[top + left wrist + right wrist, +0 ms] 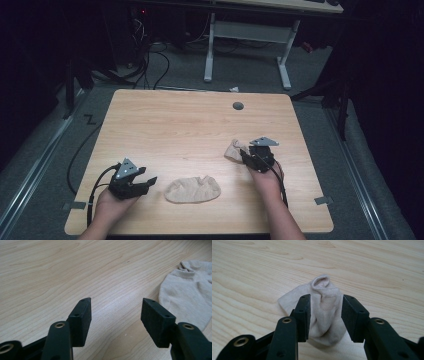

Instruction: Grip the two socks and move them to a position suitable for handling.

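On the pale wooden table, the left gripper sits nearest at about seven o'clock, jaws spread wide over bare wood. Just to its right, around six o'clock, a flat beige fabric sock lies apart from it. Farther out at about three o'clock, the right gripper has its jaws parted around a second, bunched beige sock, the pads flanking it without pressing.

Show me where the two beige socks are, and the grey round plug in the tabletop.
Flat sock (192, 190), high view, middle of its body.
Bunched sock (325, 312), right gripper view, on the ribbed fabric between the fingers.
Grey plug (238, 105), high view, its centre.
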Demonstrator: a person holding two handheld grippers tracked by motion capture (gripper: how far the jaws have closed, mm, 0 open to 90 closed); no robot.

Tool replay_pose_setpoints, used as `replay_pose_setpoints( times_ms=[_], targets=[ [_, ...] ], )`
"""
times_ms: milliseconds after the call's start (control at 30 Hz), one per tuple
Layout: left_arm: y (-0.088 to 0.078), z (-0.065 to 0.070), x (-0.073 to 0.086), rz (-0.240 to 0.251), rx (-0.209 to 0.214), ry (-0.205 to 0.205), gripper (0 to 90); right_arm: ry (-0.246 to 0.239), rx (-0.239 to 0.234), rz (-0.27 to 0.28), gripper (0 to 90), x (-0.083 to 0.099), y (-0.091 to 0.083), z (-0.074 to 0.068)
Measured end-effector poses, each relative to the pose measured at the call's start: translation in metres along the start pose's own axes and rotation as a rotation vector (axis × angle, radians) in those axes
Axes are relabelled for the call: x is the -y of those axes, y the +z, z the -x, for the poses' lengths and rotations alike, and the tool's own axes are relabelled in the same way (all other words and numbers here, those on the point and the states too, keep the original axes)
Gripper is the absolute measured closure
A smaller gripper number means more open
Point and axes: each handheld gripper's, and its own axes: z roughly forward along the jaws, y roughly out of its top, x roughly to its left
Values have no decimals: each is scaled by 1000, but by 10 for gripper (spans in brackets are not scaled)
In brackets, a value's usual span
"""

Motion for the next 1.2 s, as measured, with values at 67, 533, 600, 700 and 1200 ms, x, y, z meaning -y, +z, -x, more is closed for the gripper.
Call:
replay_pose_setpoints(
  times_ms=[67,533,600,700,1200],
  targets=[
    [0,0,0,-5,5,2,421,6,-6,0,593,-1,2,1],
    [10,37,-7,-13,152,47,475,28,-12,-6,639,0,10,3],
    [15,41,-7,-38,161,58,527,33,-14,-11,650,0,10,3],
    [24,44,-4,-87,173,63,663,37,-11,-5,684,1,9,4],
    [32,67,2,-143,230,255,872,42,-23,-20,690,4,9,5]
  ],
)
